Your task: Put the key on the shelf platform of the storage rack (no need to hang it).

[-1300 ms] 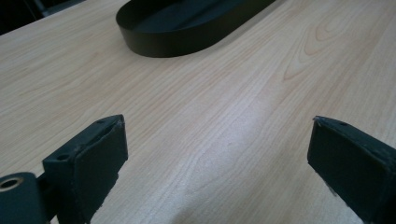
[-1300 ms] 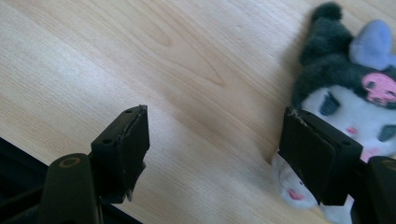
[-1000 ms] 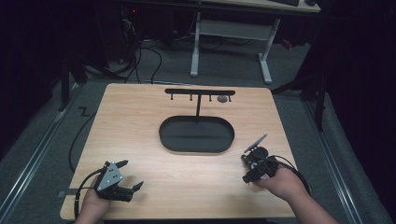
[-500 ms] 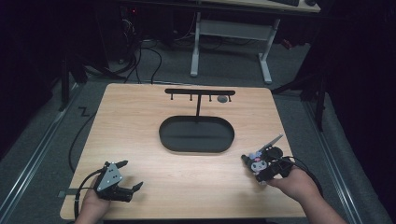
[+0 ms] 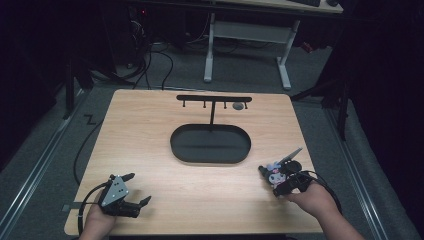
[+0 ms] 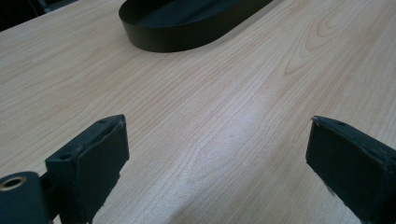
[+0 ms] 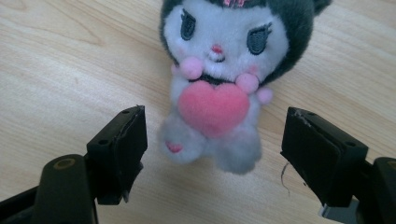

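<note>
While the left gripper [image 5: 137,191] is held idle and open at the near left in the high view, the plush doll [image 5: 274,172] is seen beside the black oval tray [image 5: 210,159]. In the right gripper view, the doll [image 7: 219,79] is straddled untouched by the right gripper [image 7: 212,149], whose jaws have just been opening; soft legs could be pinched shallowly and slipped.

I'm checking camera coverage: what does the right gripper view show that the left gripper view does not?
The right gripper view alone has the plush toy, face up between the right tool's open jaws, which have just been opening without touching it. The left gripper view alone has the black oval tray, beyond the left tool's open jaws. Both show the wooden table.
</note>
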